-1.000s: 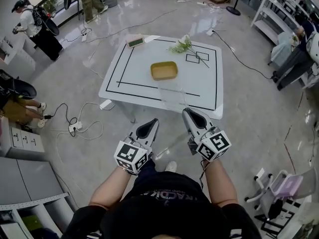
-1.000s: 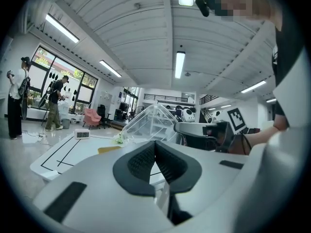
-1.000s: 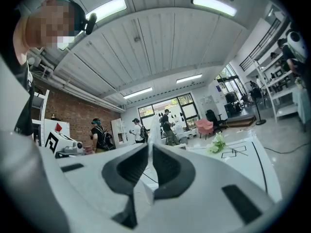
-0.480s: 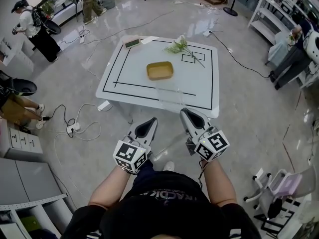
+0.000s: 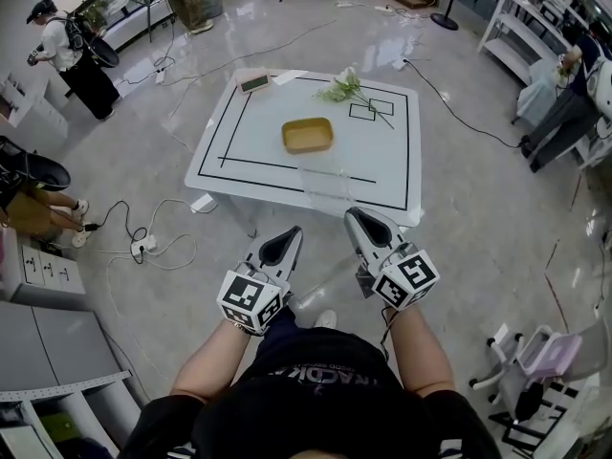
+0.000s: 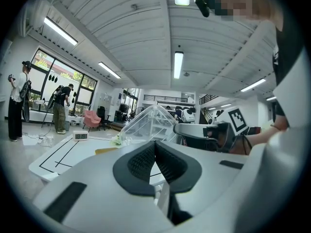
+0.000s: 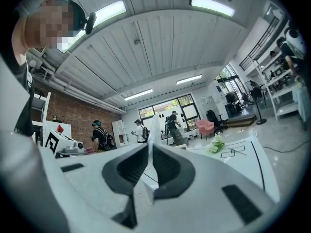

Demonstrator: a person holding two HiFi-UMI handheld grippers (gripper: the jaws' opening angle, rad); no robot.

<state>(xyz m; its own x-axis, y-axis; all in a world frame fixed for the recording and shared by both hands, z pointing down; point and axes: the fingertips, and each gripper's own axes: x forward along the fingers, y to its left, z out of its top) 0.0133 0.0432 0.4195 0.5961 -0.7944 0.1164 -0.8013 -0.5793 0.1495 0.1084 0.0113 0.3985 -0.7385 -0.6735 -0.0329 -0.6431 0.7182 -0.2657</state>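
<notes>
A clear plastic bag (image 5: 326,185) hangs in the air between my two grippers and the near edge of the white table (image 5: 397,175). My left gripper (image 5: 285,240) is shut, and a thin clear edge of the bag (image 6: 150,123) runs down between its pads. My right gripper (image 5: 361,220) is also shut, pinching an upright clear edge of the bag (image 7: 150,130). Both grippers are held side by side in front of my body, short of the table. On the table lie a yellow tray (image 5: 307,135) and a sprig of white flowers (image 5: 346,87).
Black lines mark the table top, and a small clock (image 5: 254,82) stands at its far left corner. Cables and a power strip (image 5: 145,243) lie on the floor to the left. People stand at far left (image 5: 72,55). Shelves (image 5: 535,27) line the right.
Both grippers stay shut on the bag in the same pose. The head view shifted slightly, so the table sits a little further up. People in the background walked a few steps.
</notes>
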